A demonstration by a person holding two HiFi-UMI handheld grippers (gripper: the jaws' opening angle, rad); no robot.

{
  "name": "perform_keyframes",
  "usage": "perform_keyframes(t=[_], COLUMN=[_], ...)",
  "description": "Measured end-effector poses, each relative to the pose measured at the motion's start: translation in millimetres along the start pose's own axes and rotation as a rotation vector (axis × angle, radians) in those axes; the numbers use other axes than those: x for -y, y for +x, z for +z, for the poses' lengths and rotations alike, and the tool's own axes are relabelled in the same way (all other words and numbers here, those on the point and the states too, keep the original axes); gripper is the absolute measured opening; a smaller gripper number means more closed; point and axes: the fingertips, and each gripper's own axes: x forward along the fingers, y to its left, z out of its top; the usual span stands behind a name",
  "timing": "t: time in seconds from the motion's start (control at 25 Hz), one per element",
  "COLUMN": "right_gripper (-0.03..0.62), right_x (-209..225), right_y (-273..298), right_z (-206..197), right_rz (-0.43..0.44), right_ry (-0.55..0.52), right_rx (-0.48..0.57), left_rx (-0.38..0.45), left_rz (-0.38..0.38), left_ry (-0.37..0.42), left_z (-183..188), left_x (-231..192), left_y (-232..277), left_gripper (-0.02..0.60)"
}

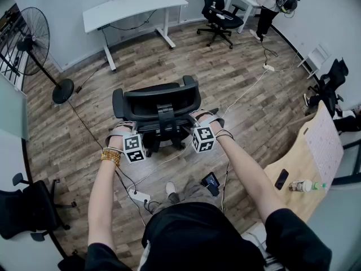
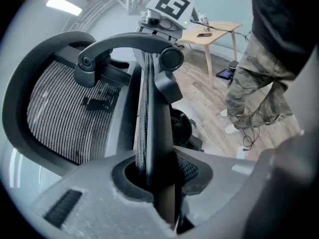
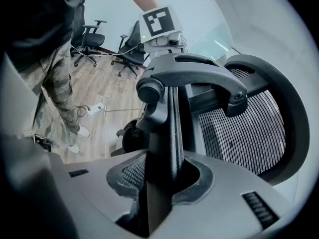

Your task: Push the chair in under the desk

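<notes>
Chair is located mid-room on the wood floor, directly ahead of the person and well apart from the white desk at the far wall.

Left gripper: jaws are narrowed and clamped on one side edge of the backrest. Right gripper: same on the opposite edge, pads pressed on the frame and mesh.

Handling: the rigid frame is judged safe to push on, but the mesh is soft and will give, so the hold is best kept on the frame rim. The chair is fairly heavy and likely rolls easily. Castors are mostly hidden under the seat, so that is assumed. A swivel seat means uneven pushing will spin it, so both sides should be loaded equally.

Orientation: the back is turned to the person and the seat front points away, roughly toward the desk. The backrest's width runs left to right between the grippers.

A cable is lying across the floor right of the path, so snagging is possible.
</notes>
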Motion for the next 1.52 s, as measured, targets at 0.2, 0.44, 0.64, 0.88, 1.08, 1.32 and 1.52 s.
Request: perform_keyframes(t=[0.2,0.44,0.64,0.88,1.08,1.32,1.52], right_gripper=[0.123,0.121,0.120,0.120,0.120,0.120,0.118], right_x=[10.7,12.6,11.9,13.5,22.6,40.4,54.8], right_y=[2.0,2.4,3.8,3.0,8.7,20.9,29.6], right_z=[-4.7,-6.3,-6.4,-13.4,-21.6,-32.4,-40.5], right_rz=[-0.001,0.025,0.033,0.025,0.019,0.040,0.037], right_ry=[-0.006,0.003,-0.001,-0.014,-0.017,-0.013,-0.016], right_rx=[0.010,0.007,0.011,0.017,0.018,0.011,0.012], left_rx=[0.011,0.004,-0.003,0.002,-0.005,-0.013,-0.013], left_rz=[-0.037,-0.105,-0.133,-0.076,-0.052,-0.063,-0.066], left_ry=[-0.010,-0.040,-0.063,-0.037,-0.034,-0.046,-0.048], left_z=[2.2,2.5,2.8,8.4,9.7,6.9,5.5], left_x=[-8.0,-6.9,-4.4,-8.2,-18.8,-37.3,-53.3], left_y=[3.8,6.0,6.5,8.9,16.1,29.2,38.5], left_gripper=[0.091,0.092,0.094,0.091,0.089,0.087,0.087])
